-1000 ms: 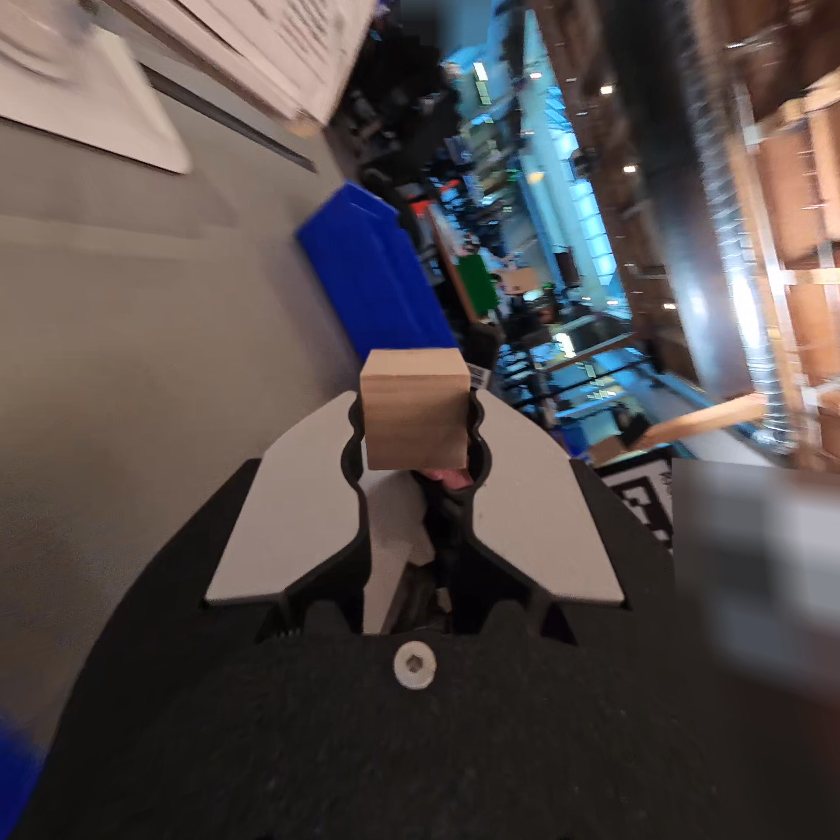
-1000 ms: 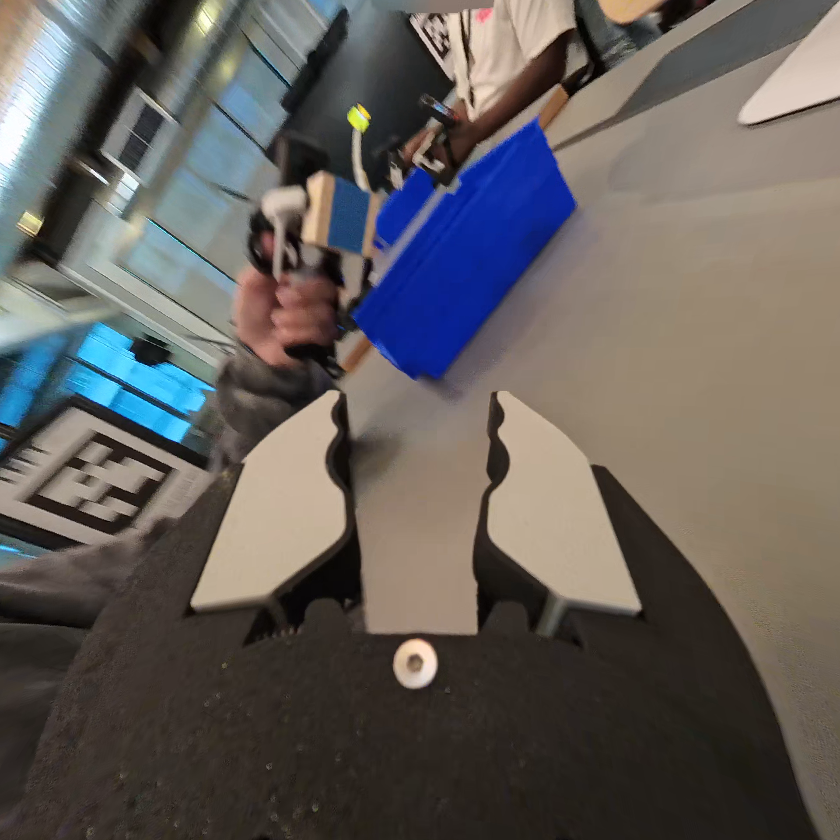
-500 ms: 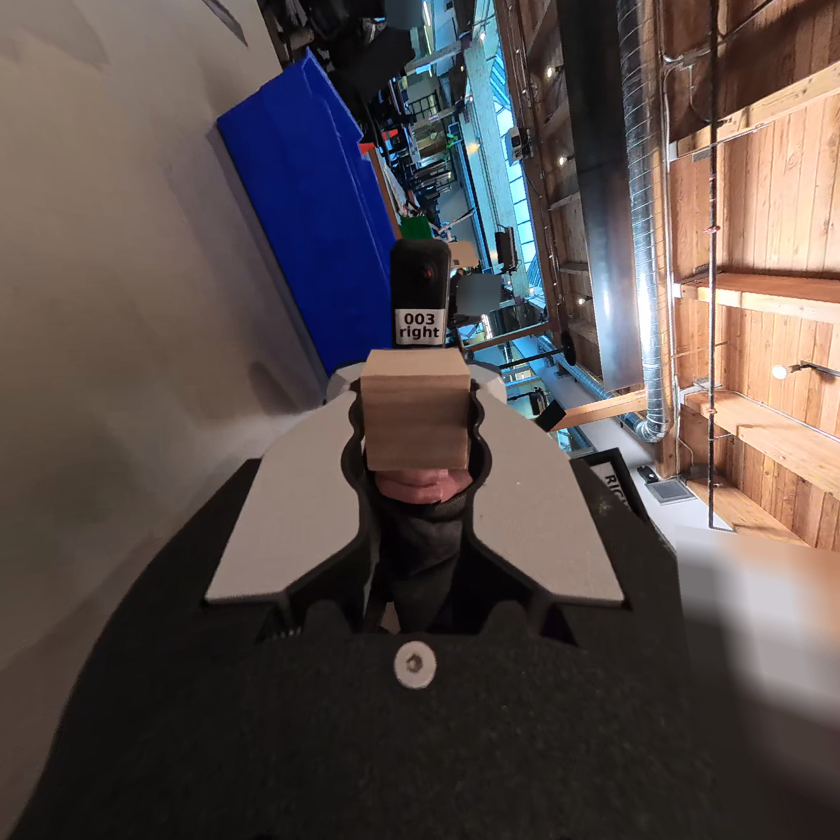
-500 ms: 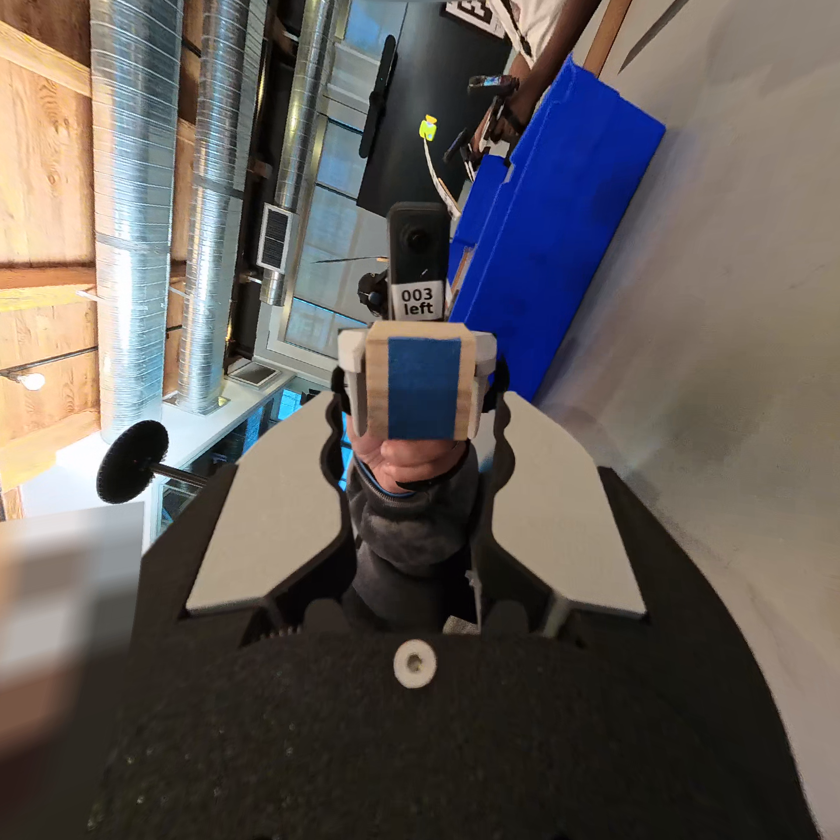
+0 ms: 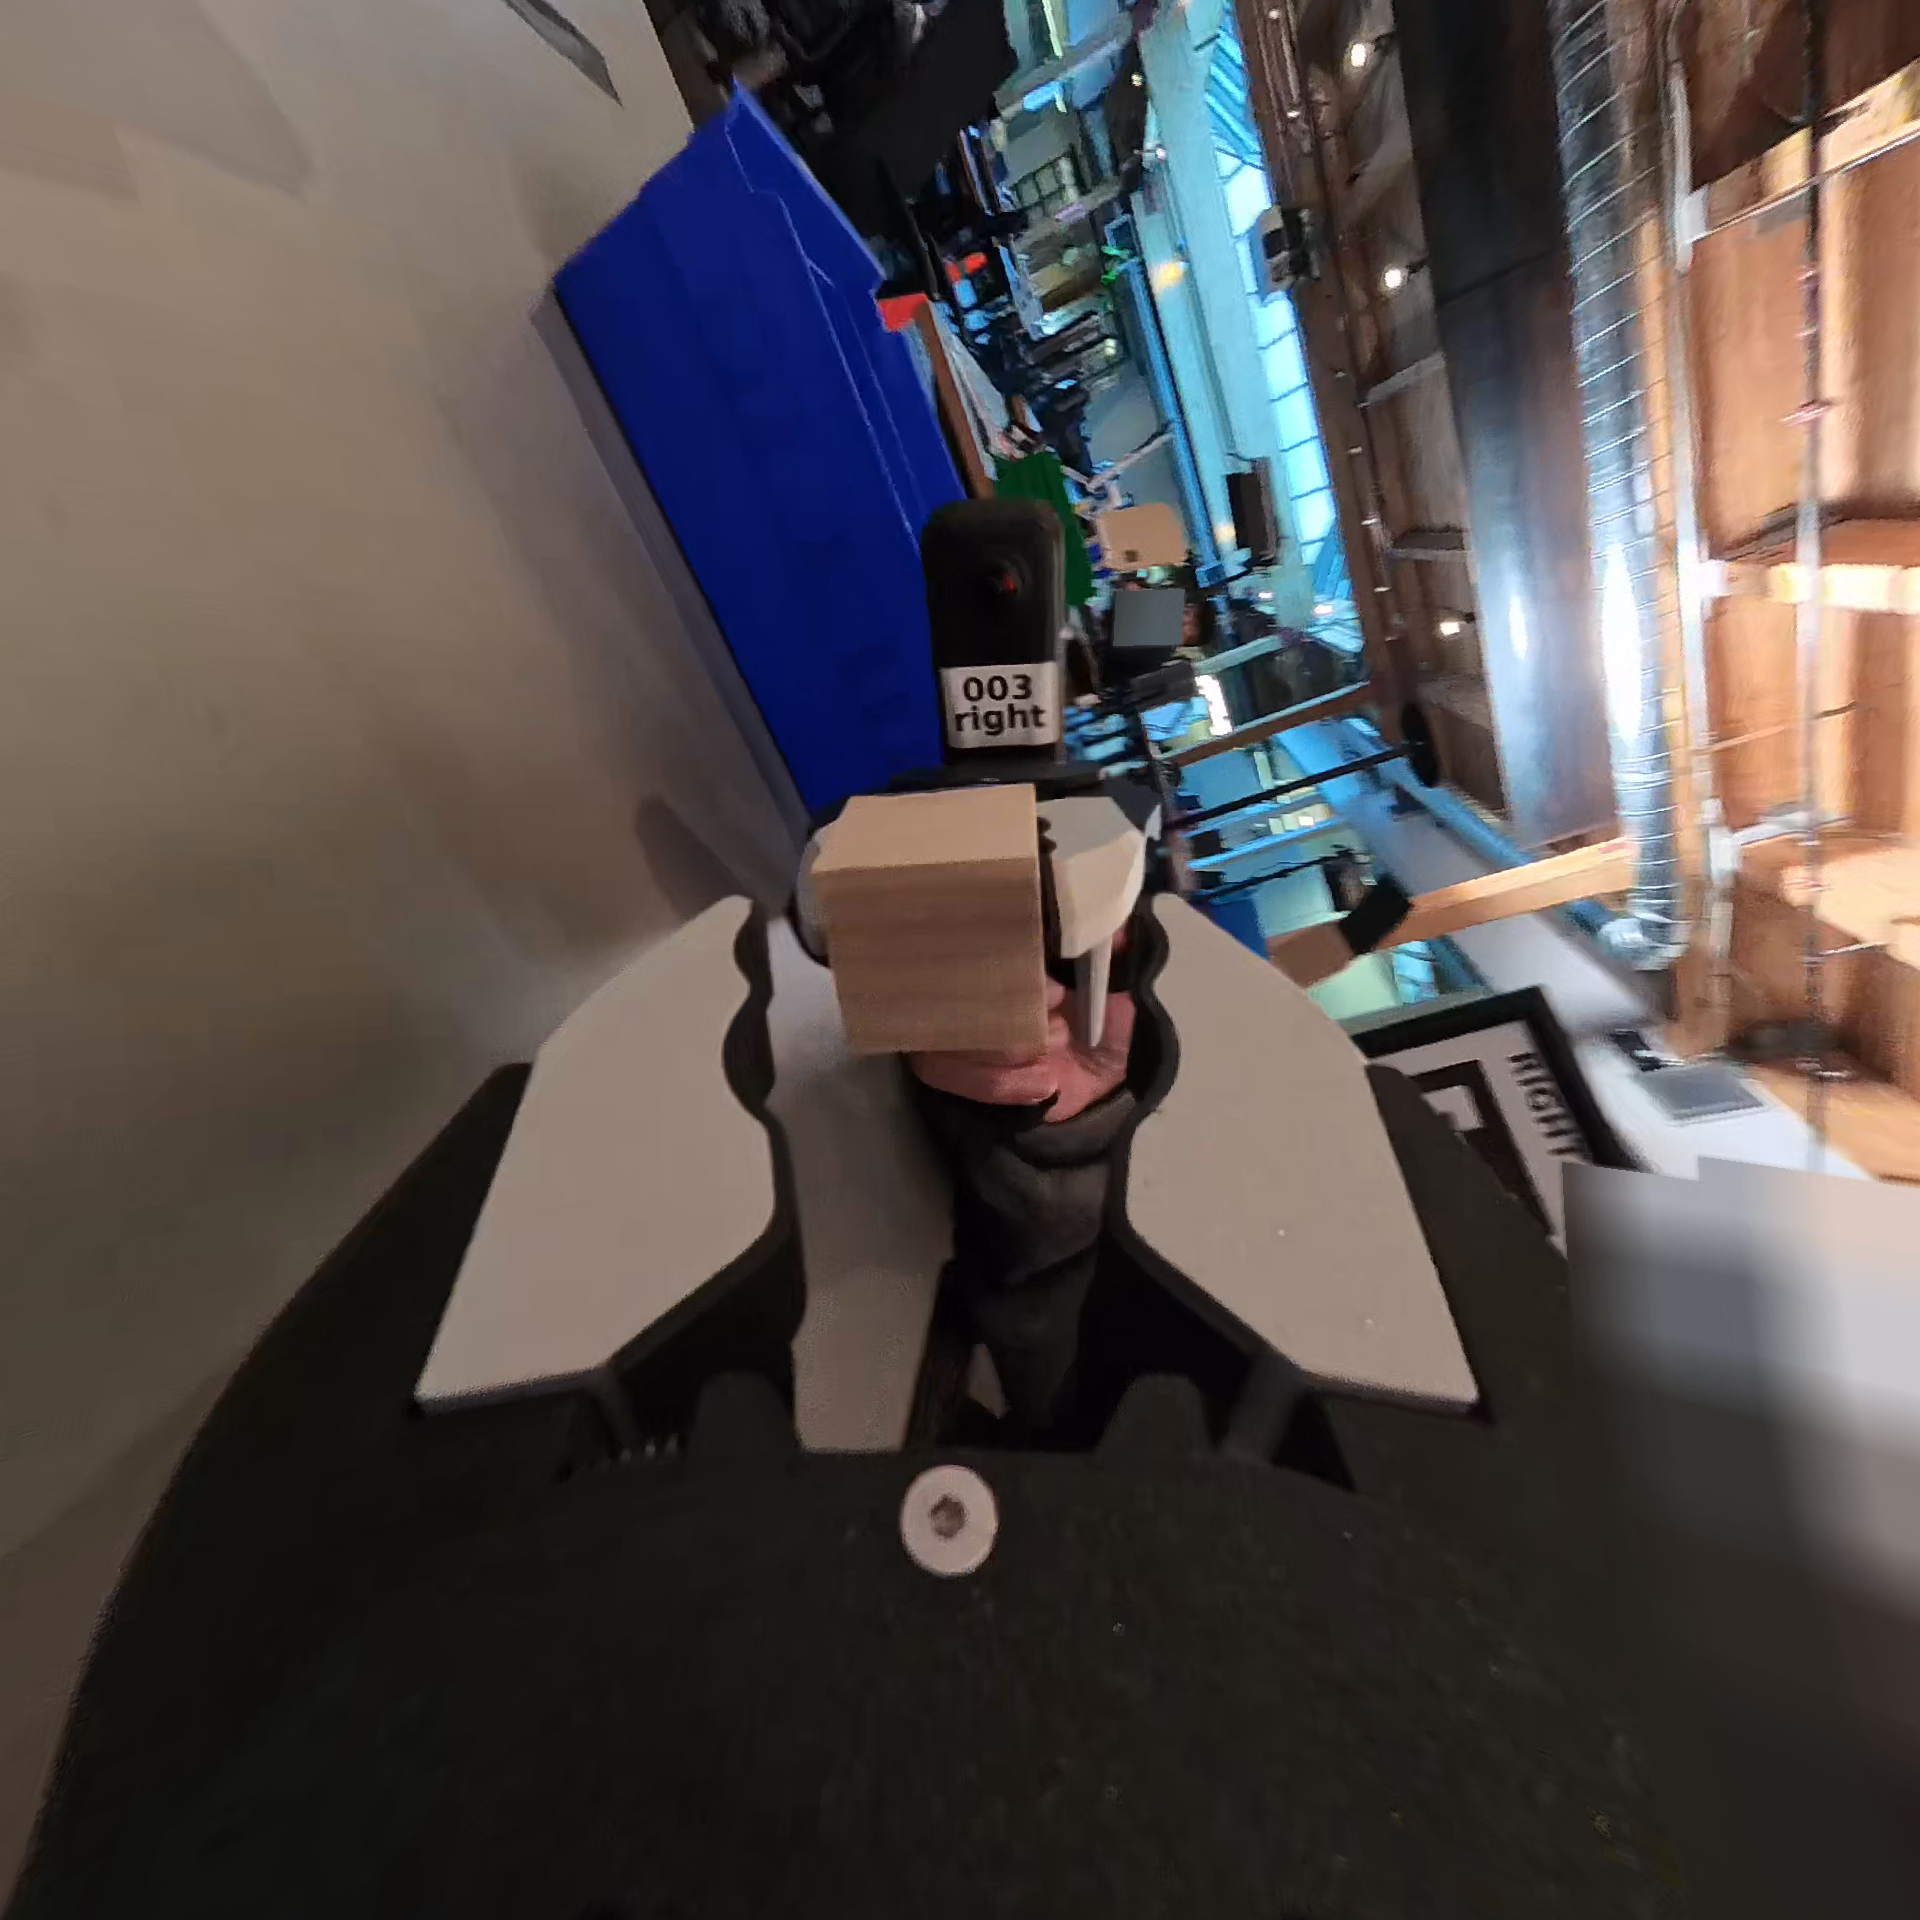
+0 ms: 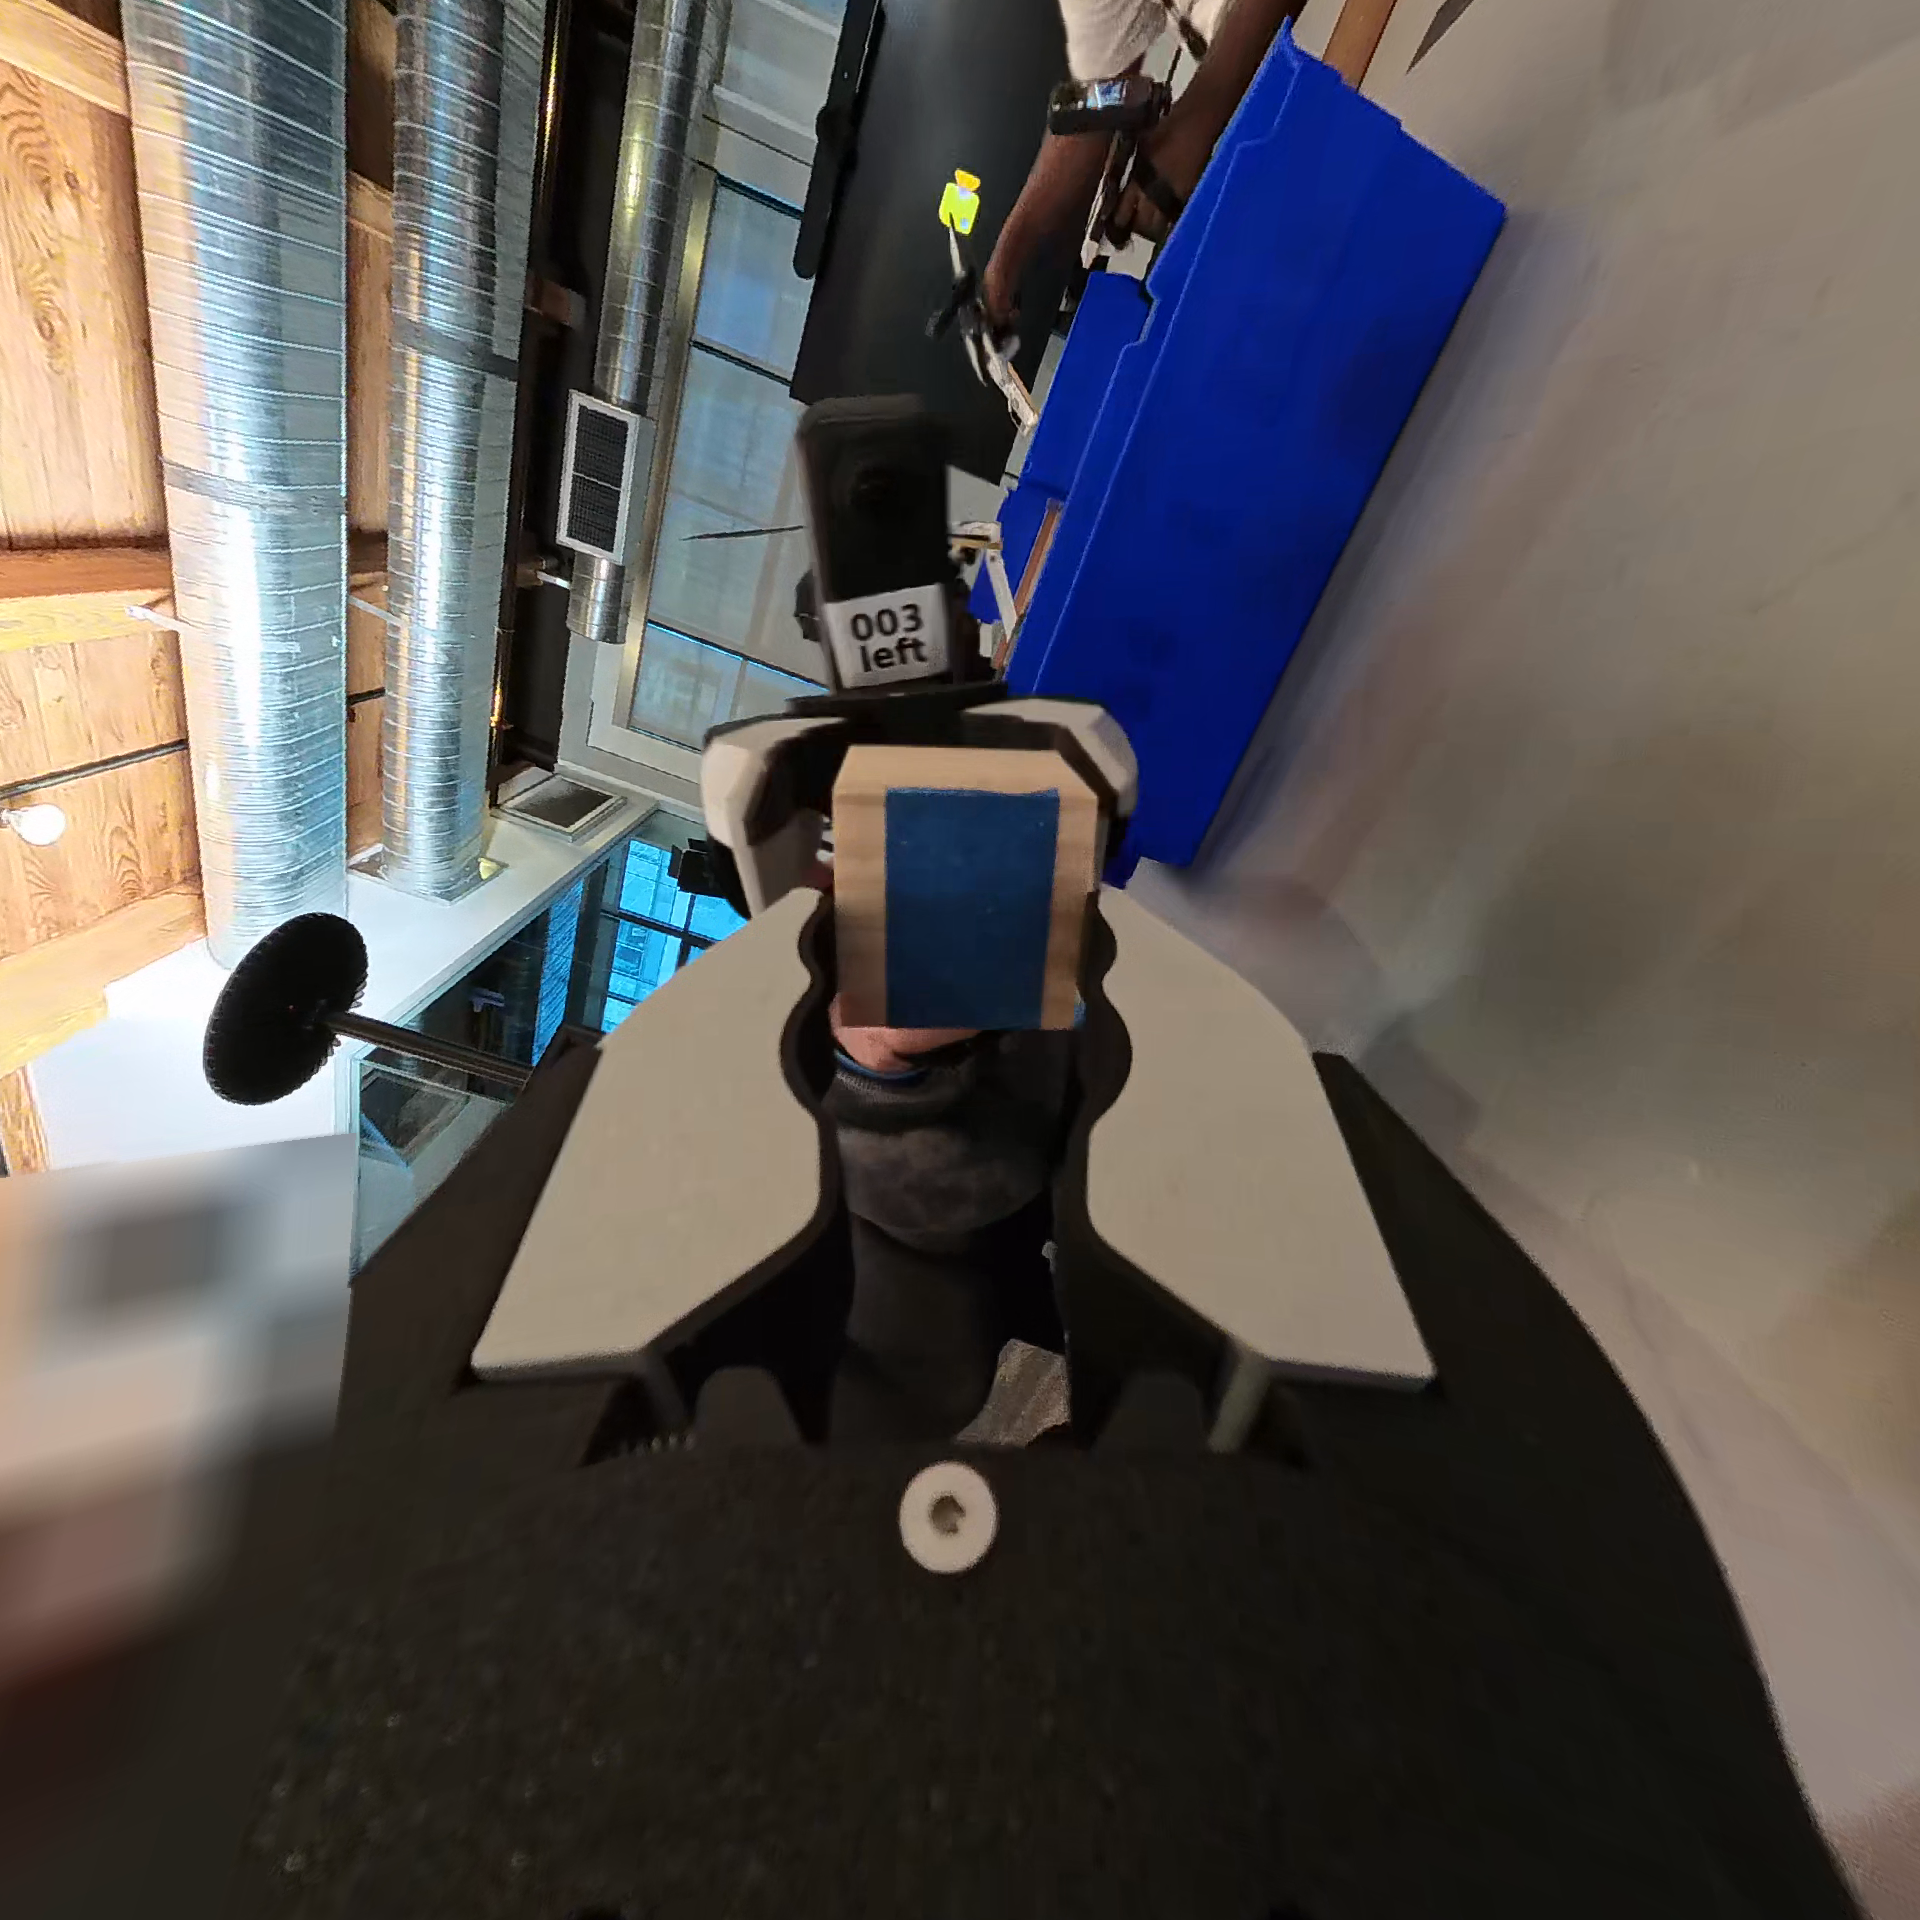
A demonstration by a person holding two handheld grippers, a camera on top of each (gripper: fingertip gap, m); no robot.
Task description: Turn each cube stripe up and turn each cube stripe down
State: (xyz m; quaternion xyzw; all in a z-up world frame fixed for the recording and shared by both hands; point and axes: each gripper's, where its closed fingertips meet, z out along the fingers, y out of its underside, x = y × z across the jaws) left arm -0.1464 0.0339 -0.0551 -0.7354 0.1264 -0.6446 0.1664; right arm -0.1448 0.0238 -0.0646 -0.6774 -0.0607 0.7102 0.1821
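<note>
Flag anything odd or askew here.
The cube sits tilted and off-centre between the fingers of the open left hand-held gripper; the right hand-held gripper grips it. Nothing looks damaged.

Both views are rolled sideways. A grey table surface [image 5: 312, 623] fills one side of each view, with a blue bin [image 5: 758, 436] resting on it. The ceiling consists of wood planks [image 6: 62, 312] with corrugated silver ducts [image 6: 249, 416] running beneath. Large glass windows [image 6: 727, 260] admit blue daylight. Small ceiling lamps [image 5: 1392, 278] are lit. A person [image 6: 1122, 94] stands beyond the bin.
</note>
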